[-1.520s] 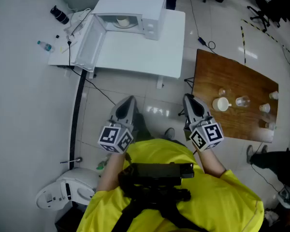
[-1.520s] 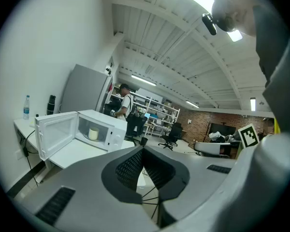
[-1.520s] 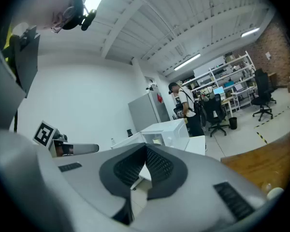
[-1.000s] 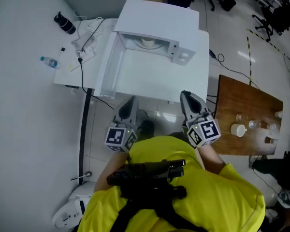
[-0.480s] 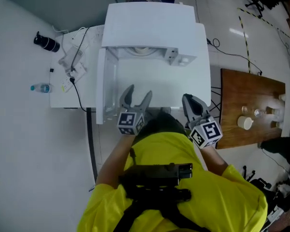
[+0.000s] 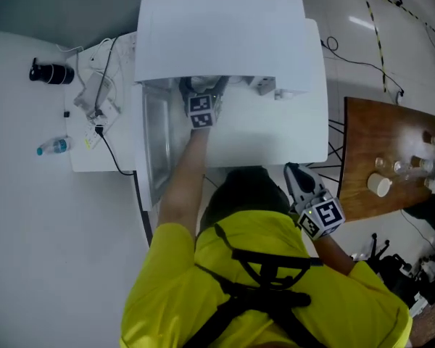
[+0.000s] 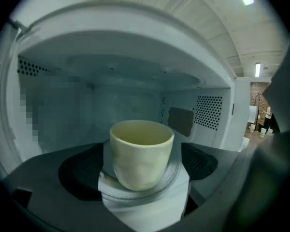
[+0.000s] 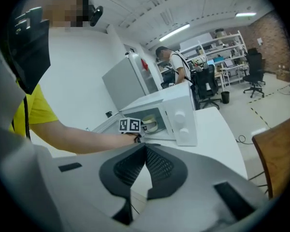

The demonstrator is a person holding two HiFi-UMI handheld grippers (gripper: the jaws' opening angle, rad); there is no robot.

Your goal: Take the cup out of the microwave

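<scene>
A cream cup [image 7: 141,153] stands upright on the turntable inside the white microwave [image 6: 225,27], whose door [image 6: 151,143] hangs open to the left. My left gripper [image 6: 203,85] reaches into the cavity. Its jaws are opening, and its dark pads [image 7: 82,173] flank the cup on both sides without pressing it. From the right gripper view the cup [image 8: 151,124] shows in the microwave [image 8: 181,112] behind the left gripper's marker cube. My right gripper [image 6: 291,171] hangs low beside my body, its jaws [image 8: 145,151] shut on nothing.
The microwave sits on a white table [image 6: 312,122]. A water bottle [image 6: 52,147], a black object [image 6: 51,72] and cables lie at its left end. A brown wooden table [image 6: 370,129] to the right carries a white cup [image 6: 380,185] and glasses. A person [image 8: 176,64] stands far back.
My left gripper went forward from in front of my body into the microwave opening, and its jaws spread from shut to wide. My right gripper sank lower and stayed shut.
</scene>
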